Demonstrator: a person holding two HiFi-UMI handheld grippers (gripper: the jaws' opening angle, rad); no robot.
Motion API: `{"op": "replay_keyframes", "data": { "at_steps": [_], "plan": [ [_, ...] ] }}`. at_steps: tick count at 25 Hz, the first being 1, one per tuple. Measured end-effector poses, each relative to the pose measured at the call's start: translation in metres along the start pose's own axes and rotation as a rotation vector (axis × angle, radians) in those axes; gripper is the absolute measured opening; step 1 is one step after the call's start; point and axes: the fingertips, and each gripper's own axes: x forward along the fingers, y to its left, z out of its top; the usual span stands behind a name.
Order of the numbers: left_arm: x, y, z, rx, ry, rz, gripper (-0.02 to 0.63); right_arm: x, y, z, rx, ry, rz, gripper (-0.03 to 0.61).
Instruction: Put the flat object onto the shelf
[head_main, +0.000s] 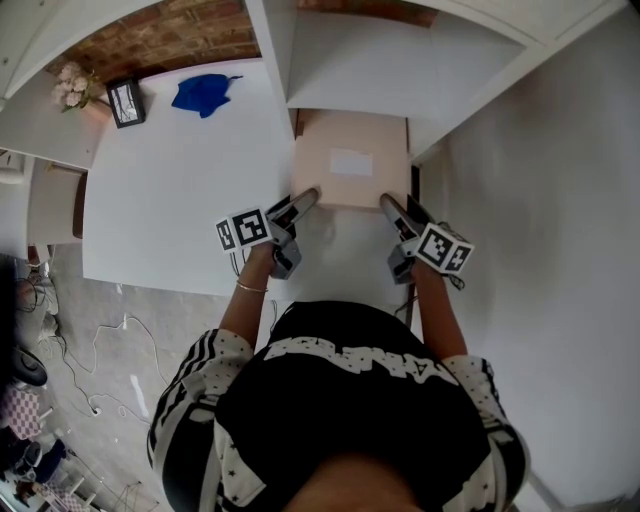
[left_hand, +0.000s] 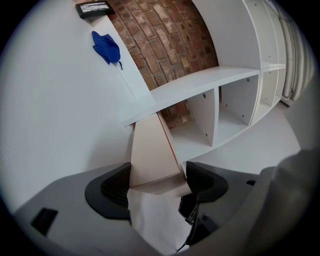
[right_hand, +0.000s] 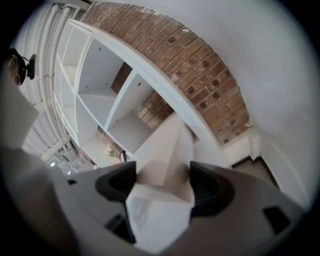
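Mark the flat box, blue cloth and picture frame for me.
flat box (head_main: 350, 160), head view, white label on its top face.
blue cloth (head_main: 203, 93), head view, its middle.
picture frame (head_main: 126, 102), head view, its front.

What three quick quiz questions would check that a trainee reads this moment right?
1. True or false: the left claw and the right claw each grip a near corner of the flat box.
2. What lies on the white table beside the picture frame? A. a blue cloth B. a red cup C. a green book
3. Fill in: the wall behind the shelf is bare ____.
Key: 1 true; 2 A; 3 brick.
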Motion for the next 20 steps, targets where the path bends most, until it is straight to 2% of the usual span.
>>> {"op": "replay_keyframes", "data": {
  "at_steps": [20],
  "plan": [
    [0.016, 0.012, 0.009, -0.001, 0.011, 0.012, 0.371, 0.015, -0.012, 0.004, -0.002, 0.001, -0.038, 0.353]
  ]
}}
